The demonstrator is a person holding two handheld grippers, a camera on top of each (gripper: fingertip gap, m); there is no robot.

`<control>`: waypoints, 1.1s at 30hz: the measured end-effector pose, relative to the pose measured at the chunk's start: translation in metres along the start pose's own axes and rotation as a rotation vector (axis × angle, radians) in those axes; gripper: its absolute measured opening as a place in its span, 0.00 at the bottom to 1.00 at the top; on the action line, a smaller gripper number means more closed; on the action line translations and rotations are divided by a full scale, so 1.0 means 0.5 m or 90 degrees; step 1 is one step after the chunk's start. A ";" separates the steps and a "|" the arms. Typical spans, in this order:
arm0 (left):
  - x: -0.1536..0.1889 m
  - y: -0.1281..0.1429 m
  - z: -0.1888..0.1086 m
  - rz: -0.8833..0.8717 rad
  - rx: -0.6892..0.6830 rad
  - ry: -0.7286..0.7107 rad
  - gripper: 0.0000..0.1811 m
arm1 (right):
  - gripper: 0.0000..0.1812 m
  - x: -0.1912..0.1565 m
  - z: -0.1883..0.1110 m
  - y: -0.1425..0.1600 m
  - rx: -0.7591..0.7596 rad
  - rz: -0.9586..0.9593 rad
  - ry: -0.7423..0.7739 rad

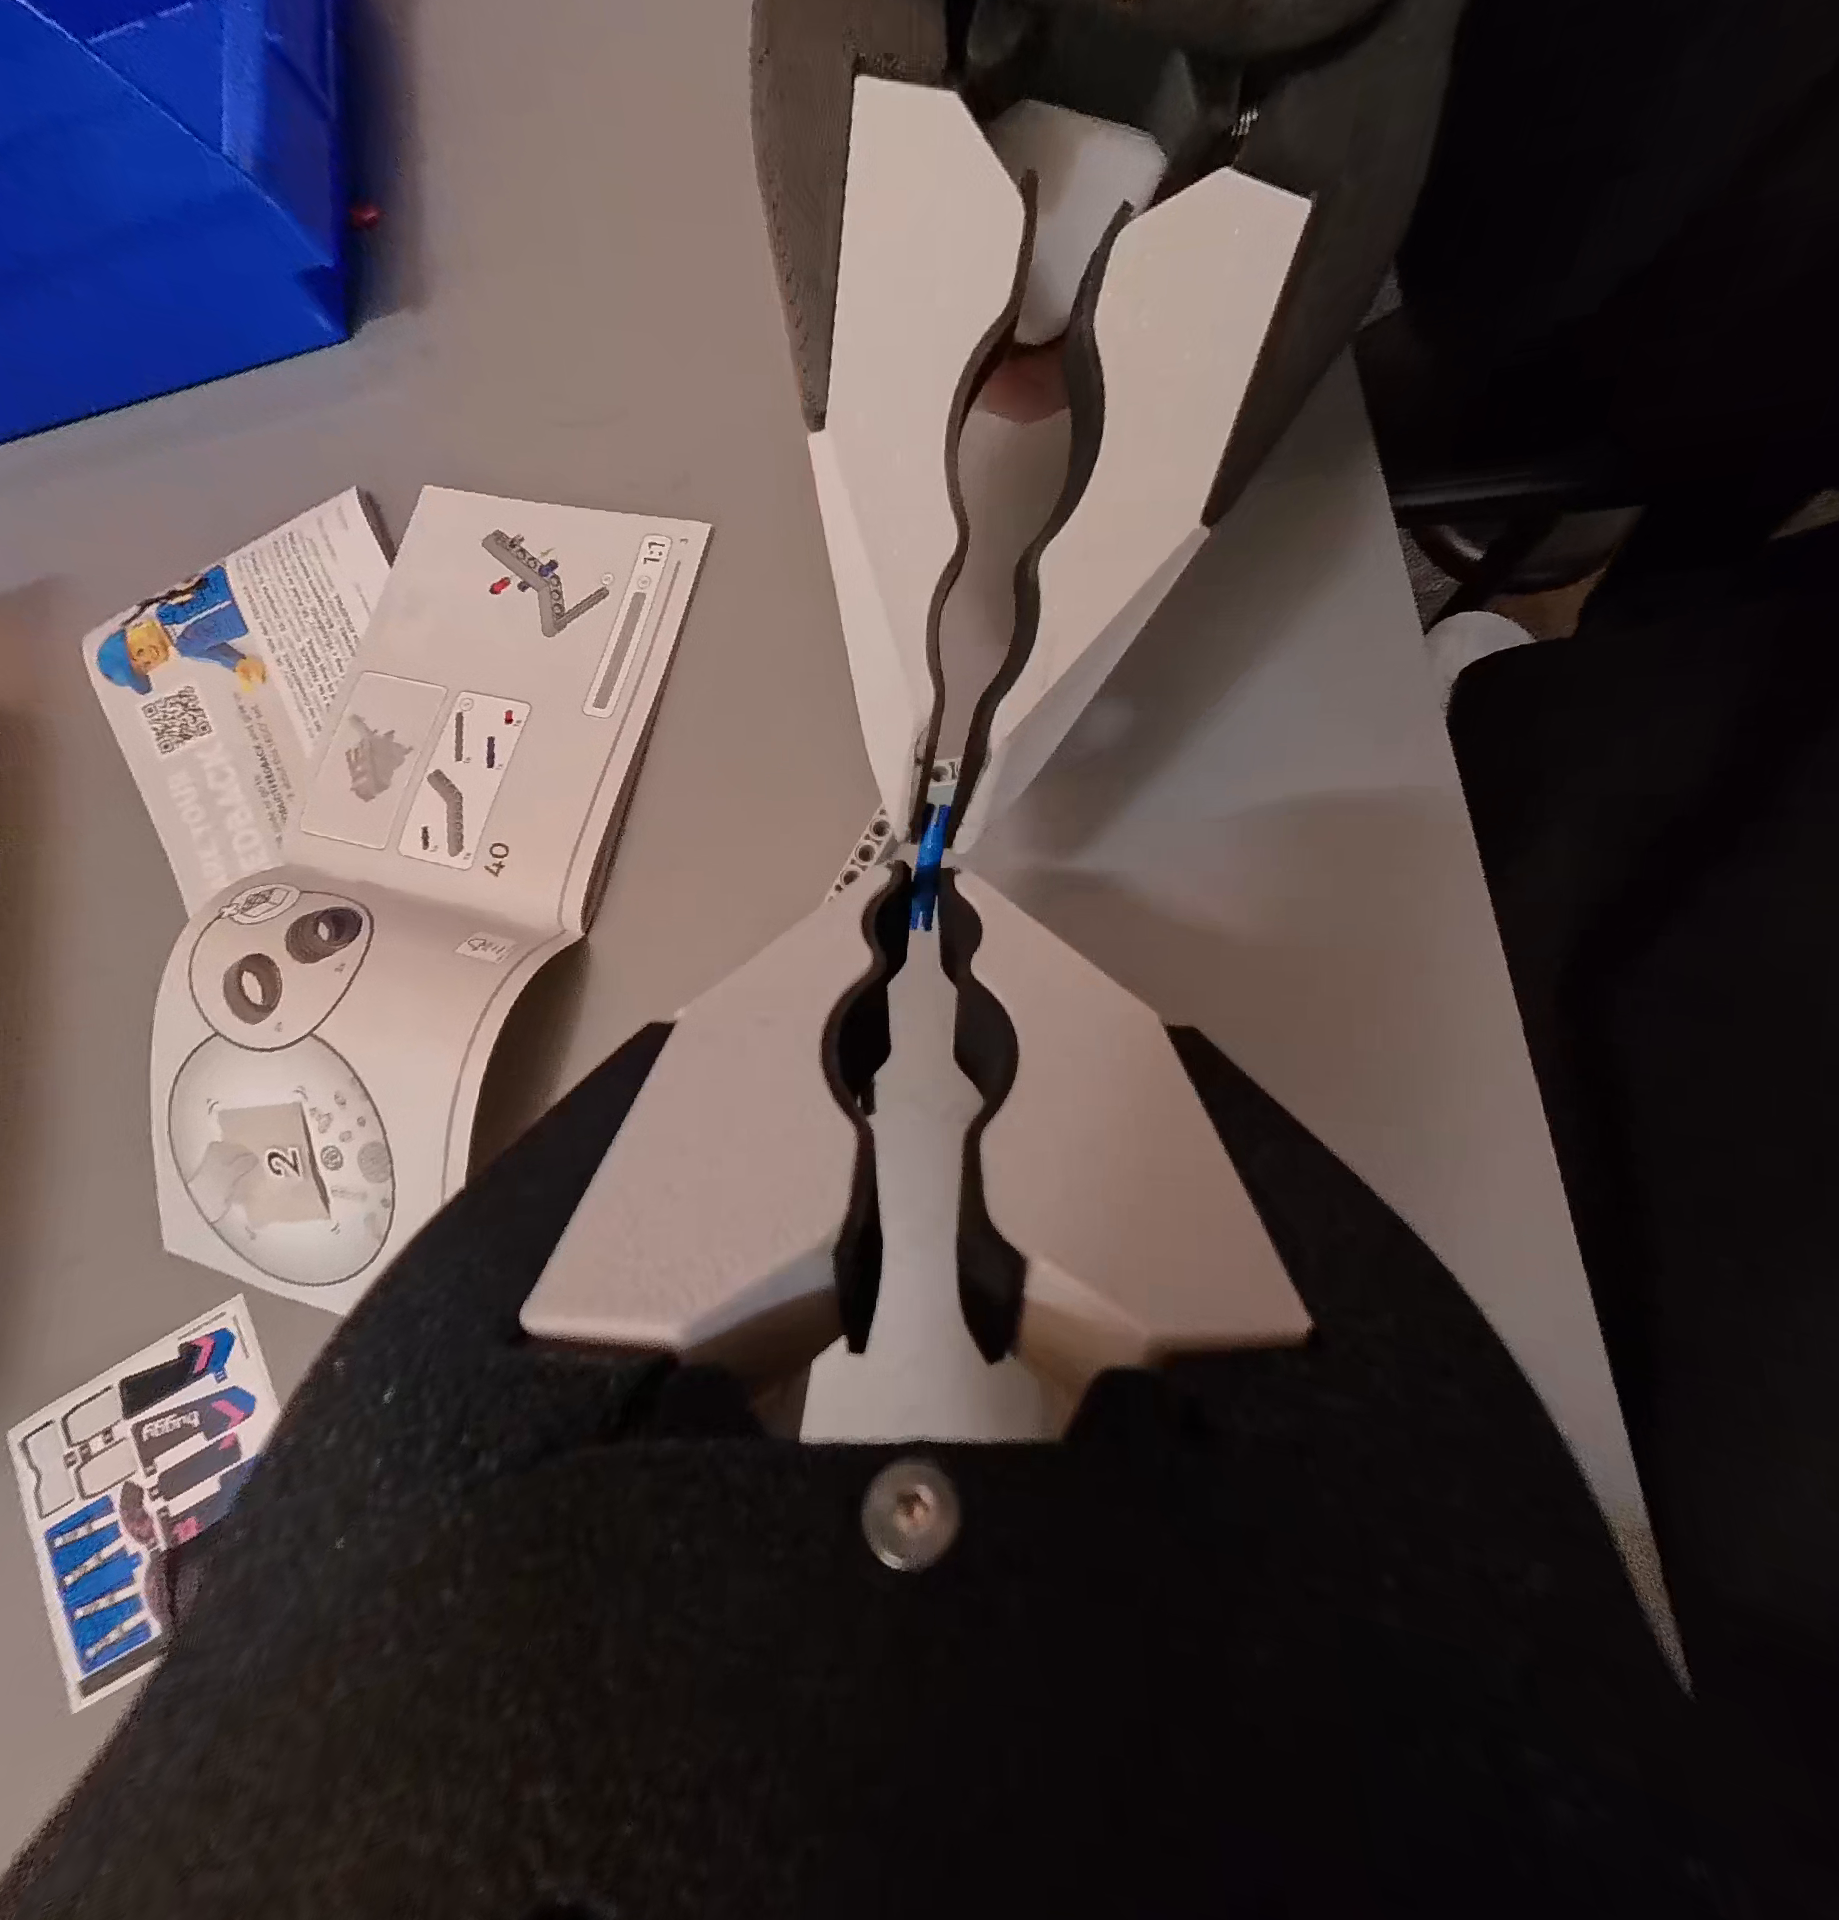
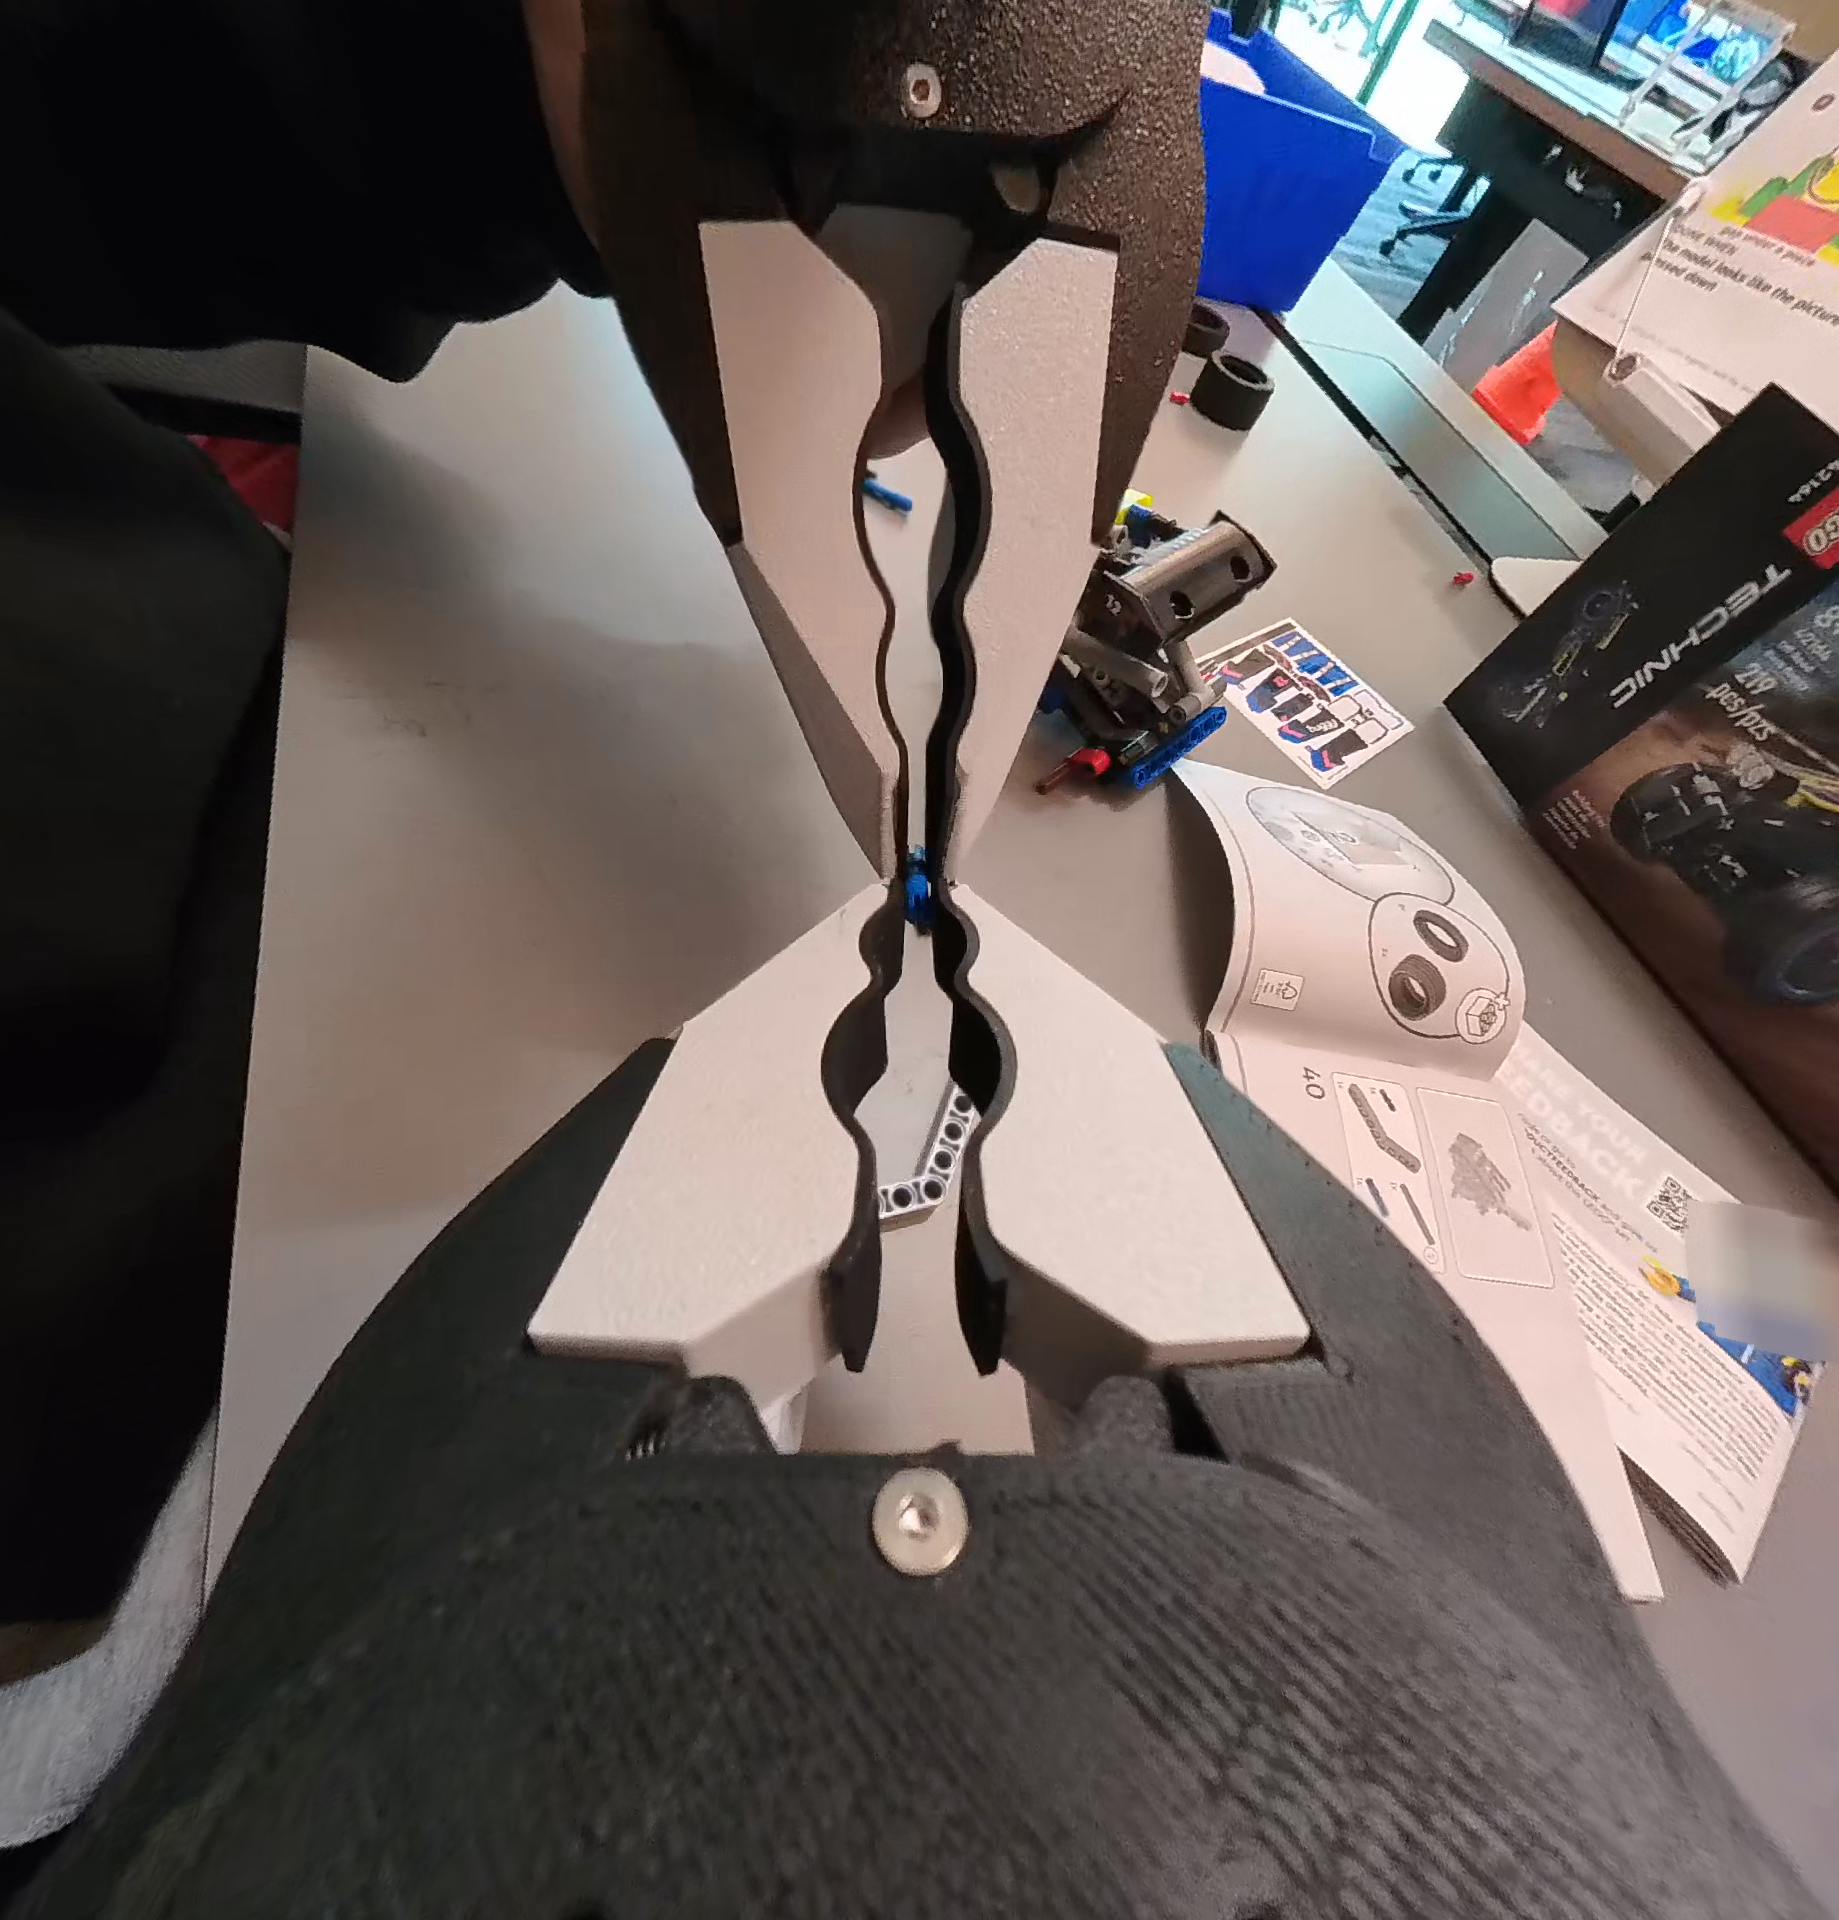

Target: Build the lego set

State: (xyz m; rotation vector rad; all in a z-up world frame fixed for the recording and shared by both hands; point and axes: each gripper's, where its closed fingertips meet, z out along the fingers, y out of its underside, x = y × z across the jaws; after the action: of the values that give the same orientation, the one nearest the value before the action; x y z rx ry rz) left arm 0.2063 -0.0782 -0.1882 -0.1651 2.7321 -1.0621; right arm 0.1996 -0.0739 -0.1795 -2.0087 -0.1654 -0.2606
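My two grippers meet tip to tip above the grey table (image 1: 686, 312). My left gripper (image 1: 925, 902) is shut on a small blue pin (image 1: 927, 878). My right gripper (image 2: 920, 916) comes in from the top of the left wrist view (image 1: 936, 816) and is shut on a light grey bent beam with holes (image 1: 875, 840). The pin's far end sits at the beam between the right gripper's tips. In the right wrist view the pin (image 2: 917, 888) bridges both tips, and the beam (image 2: 936, 1153) shows through the gap between my fingers.
An open instruction booklet (image 1: 427, 779) lies left of the grippers, with a sticker sheet (image 1: 136, 1475) near it. A blue bin (image 1: 136, 208) stands at the back. A partly built model (image 2: 1154, 644), the set box (image 2: 1725, 779), black tyres (image 2: 1232, 390) and a loose blue pin (image 2: 887, 497) lie around. The grippers are tip to tip, or close to it.
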 end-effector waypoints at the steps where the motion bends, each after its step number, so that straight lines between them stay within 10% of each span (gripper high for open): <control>1: -0.003 0.000 0.000 0.005 0.002 -0.008 0.01 | 0.02 0.004 0.001 -0.001 0.000 -0.001 0.009; 12: 0.006 -0.096 -0.092 -0.113 0.367 0.084 0.02 | 0.01 0.013 -0.063 -0.109 0.294 0.092 -0.001; 22: 0.016 -0.113 -0.124 -0.130 0.452 0.113 0.01 | 0.01 0.009 -0.072 -0.145 0.373 0.119 -0.025; 28: 0.011 -0.100 -0.114 -0.138 0.436 0.101 0.01 | 0.02 0.010 -0.061 -0.129 0.324 0.115 -0.019; 33: -0.038 -0.045 -0.091 -0.154 0.364 -0.022 0.01 | 0.09 0.050 -0.066 -0.013 0.039 0.150 0.065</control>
State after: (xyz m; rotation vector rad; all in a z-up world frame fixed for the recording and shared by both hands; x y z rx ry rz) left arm 0.2150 -0.0616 -0.1375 -0.4184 2.2985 -1.8309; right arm 0.2187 -0.1007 -0.1534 -1.9284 0.1269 -0.2044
